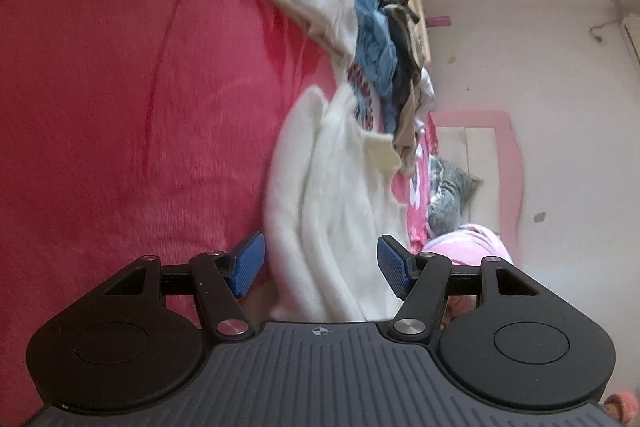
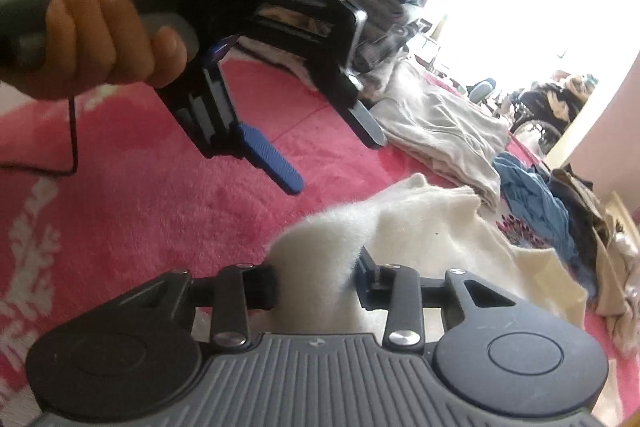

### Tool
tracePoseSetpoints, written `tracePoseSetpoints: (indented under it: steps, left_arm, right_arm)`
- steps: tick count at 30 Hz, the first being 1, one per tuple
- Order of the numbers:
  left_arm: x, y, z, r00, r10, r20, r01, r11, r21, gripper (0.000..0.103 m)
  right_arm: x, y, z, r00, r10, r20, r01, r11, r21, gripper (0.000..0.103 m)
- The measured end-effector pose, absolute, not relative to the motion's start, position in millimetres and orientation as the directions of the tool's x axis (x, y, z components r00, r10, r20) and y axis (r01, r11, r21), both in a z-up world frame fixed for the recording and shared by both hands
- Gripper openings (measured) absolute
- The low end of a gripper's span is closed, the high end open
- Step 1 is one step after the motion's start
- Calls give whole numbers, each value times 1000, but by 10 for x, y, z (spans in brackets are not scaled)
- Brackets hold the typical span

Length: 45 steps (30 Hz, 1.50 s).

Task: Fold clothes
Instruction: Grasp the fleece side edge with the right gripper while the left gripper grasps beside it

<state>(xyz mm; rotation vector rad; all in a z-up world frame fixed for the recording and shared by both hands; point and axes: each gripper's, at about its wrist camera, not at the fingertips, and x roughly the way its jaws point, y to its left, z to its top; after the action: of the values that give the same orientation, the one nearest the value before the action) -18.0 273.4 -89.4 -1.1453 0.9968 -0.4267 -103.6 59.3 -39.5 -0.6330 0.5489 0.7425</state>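
White fluffy garment out on the pink blanket, stretching away toward the pile of clothes at the far edge. Right gripper pinched shut on its near end. Left gripper wide open, right over the same cloth, nothing held.

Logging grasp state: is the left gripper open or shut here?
Open. The left gripper has its blue pads spread wide apart over the white sweater, pinching nothing.
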Motion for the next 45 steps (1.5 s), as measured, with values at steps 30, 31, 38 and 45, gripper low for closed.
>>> tracePoseSetpoints:
  steps: [30,31,38,45]
  left_arm:
    - [819,2328,-1032,399,-675,-621,-178,607,-775,66]
    - [802,2358,-1020,410,-673,-616,-179,602,-778,67]
    - [840,2315,-1065,373,-721,-583,-199,552,-810,69]
    - [875,2102,-1010,378,-689,-618,-190,596,-780,30]
  right_arm:
    - [-1020,358,-159,586,504,-634,-749,636,-186,34]
    - [-1018,351,-150,587,506,-632,-748,638,-184,34]
    - [-1025,310,-109,596,511,-620,-742,646,-180,34]
    - [-1007,267,-63,606,511,-609,-734,654,-181,34]
